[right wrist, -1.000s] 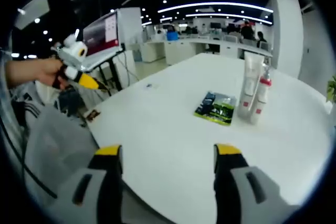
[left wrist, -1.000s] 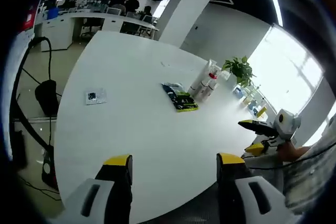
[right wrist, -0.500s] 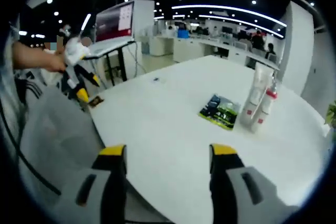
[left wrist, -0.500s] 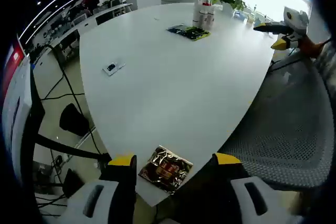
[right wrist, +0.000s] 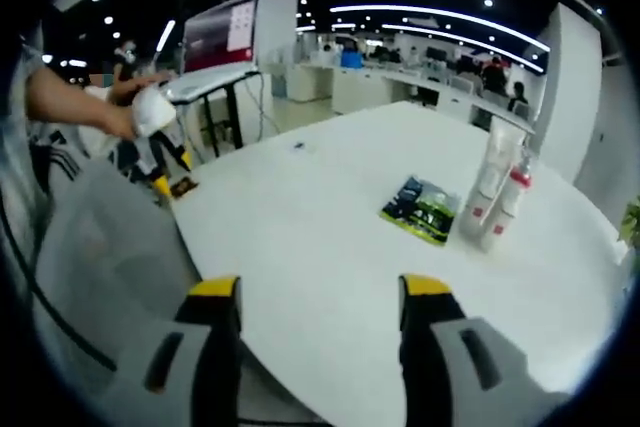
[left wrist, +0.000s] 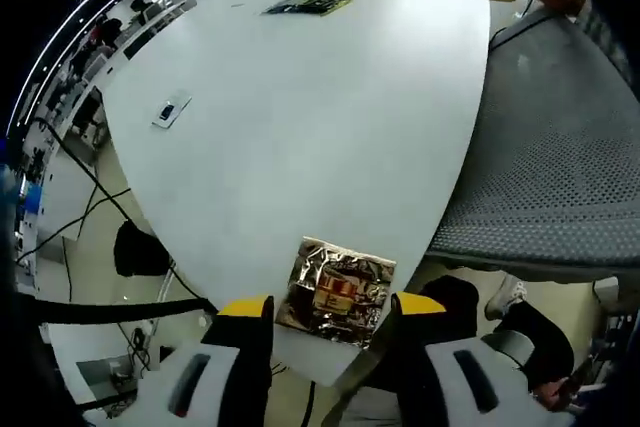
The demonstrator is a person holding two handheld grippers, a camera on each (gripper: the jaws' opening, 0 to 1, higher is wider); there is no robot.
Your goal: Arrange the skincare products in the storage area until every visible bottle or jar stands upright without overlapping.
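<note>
- Left claw (left wrist: 322, 309) released, empty, straddling gold foil sachet (left wrist: 336, 288) at worktop (left wrist: 300, 127) near edge.
- Right claw (right wrist: 314, 289) released, empty.
- Bottles (right wrist: 494, 192) upright, far right, beside dark sachets (right wrist: 422, 210); sachet not yet gripped.

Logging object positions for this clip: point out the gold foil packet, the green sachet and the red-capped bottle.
gold foil packet (left wrist: 337, 291), left gripper view, centre of foil.
green sachet (right wrist: 421, 210), right gripper view, middle.
red-capped bottle (right wrist: 503, 211), right gripper view, body.

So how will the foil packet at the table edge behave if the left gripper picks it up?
The foil packet looks thin and crinkled, so probably floppy and light. It lies flat on the table, so it may slide when nudged. The left gripper stands open around it.
</note>
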